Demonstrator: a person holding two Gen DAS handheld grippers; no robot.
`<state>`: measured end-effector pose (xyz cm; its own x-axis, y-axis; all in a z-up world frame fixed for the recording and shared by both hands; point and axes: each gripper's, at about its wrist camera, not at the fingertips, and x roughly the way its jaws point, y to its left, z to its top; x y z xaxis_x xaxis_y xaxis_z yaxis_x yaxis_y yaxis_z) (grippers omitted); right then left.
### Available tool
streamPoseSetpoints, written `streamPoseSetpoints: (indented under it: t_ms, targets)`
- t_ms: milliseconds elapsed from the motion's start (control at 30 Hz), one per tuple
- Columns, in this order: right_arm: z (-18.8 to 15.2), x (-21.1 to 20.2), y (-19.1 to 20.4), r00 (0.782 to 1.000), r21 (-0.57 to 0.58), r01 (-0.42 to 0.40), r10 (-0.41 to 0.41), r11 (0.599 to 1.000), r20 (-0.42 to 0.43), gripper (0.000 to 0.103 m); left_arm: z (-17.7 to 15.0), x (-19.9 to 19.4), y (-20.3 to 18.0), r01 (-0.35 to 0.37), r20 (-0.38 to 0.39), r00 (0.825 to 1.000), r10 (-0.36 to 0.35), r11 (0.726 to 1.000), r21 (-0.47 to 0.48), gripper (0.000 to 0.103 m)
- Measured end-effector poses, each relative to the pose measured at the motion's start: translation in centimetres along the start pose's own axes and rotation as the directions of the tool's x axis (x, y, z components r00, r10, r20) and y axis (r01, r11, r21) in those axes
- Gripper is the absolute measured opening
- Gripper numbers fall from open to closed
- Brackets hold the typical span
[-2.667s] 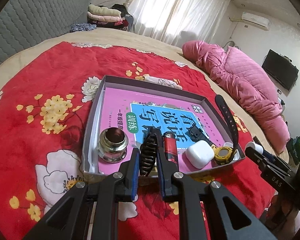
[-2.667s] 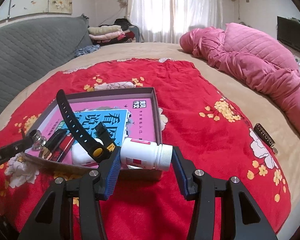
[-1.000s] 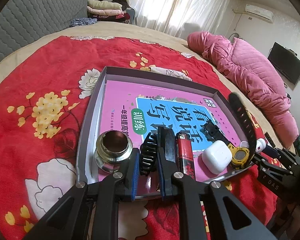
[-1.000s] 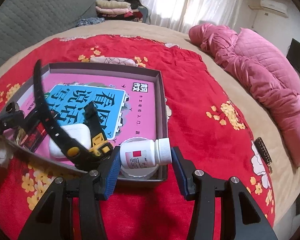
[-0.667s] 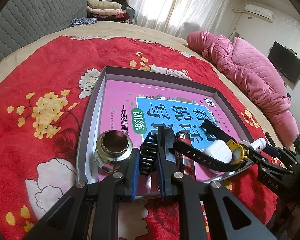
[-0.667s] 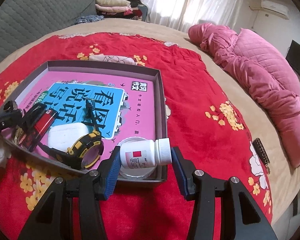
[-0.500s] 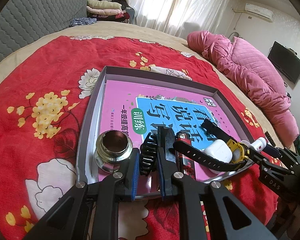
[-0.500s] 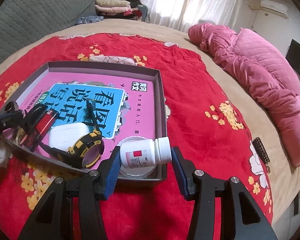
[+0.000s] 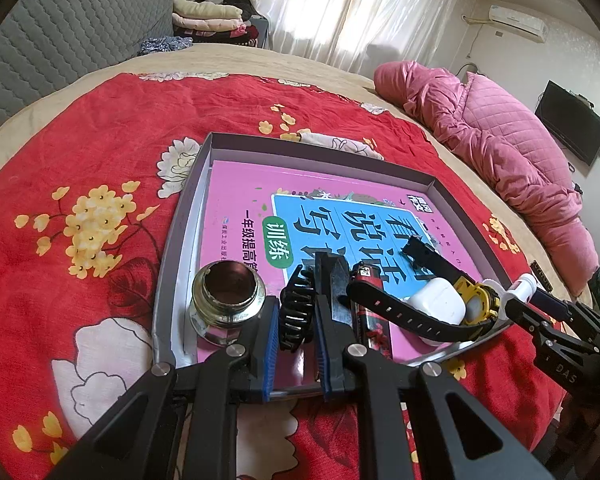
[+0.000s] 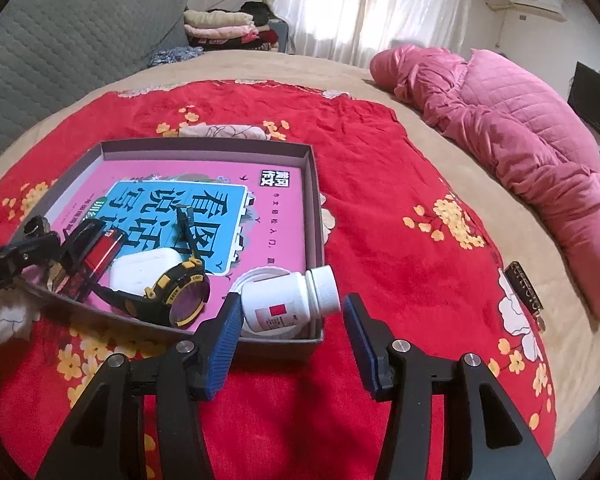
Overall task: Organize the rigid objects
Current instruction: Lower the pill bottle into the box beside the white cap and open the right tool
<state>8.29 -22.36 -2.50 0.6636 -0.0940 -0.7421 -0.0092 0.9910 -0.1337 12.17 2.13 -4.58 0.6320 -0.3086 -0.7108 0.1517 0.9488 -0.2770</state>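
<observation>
White pill bottle [image 10: 290,300] lies in the tray's [image 10: 312,184] near corner between widening right tongs [image 10: 286,330]; left tongs [image 9: 296,334] clamp a black hair clip [image 9: 296,312].

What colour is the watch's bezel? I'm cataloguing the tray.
Yellow and black, on a black strap; the watch shows best in the right wrist view.

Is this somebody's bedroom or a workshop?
Most likely a bedroom. A red flowered blanket covers a big bed, a pink quilt is bunched at its edge, and folded clothes sit by the curtained window.
</observation>
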Motion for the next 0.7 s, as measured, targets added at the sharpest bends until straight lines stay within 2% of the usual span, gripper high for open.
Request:
streamPoseSetpoints:
  t_ms: [700]
  targets:
    - [-0.09, 0.08, -0.11, 1.0, 0.018, -0.005, 0.005, 1.0, -0.003, 0.056, -0.1, -0.04, 0.32, 0.0, -0.002, 1.0, 0.0, 1.0, -0.007, 0.017]
